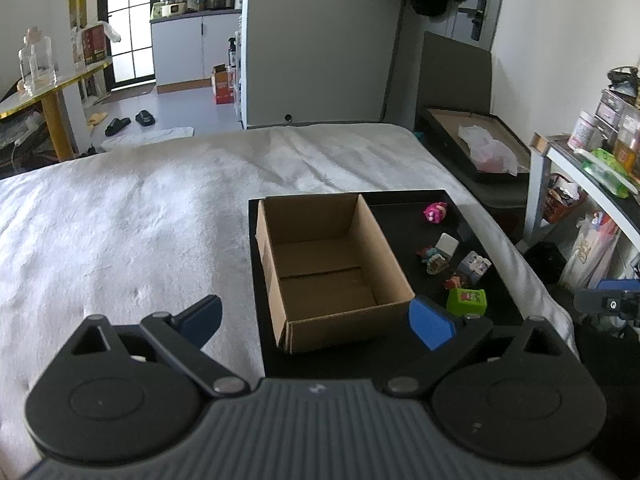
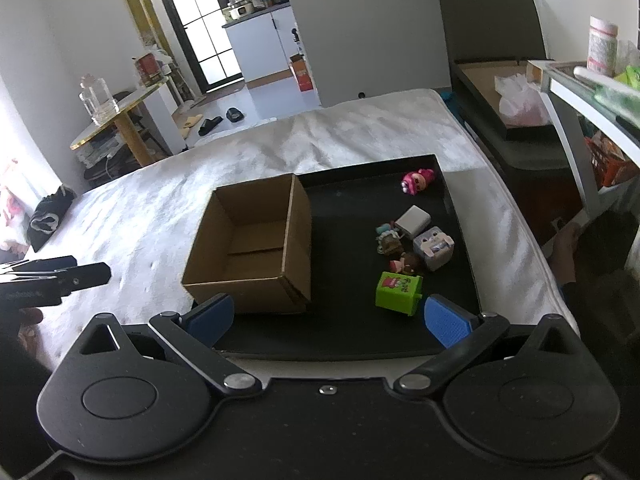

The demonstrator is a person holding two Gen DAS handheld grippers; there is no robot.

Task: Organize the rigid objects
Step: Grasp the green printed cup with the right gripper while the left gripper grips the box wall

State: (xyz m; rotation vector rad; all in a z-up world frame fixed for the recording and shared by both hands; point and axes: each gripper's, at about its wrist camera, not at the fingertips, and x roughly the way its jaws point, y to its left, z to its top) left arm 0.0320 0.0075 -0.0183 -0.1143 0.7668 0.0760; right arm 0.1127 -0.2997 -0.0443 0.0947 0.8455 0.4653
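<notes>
A shallow black rectangular tray lies on a white bed. An open brown cardboard box, with nothing inside, fills the tray's left side. Small toys sit toward its right edge: a pink figure near the far right corner, a white block, a grey cube and a green cube nearer the front. The left gripper and the right gripper both hover with jaws spread wide, holding nothing.
</notes>
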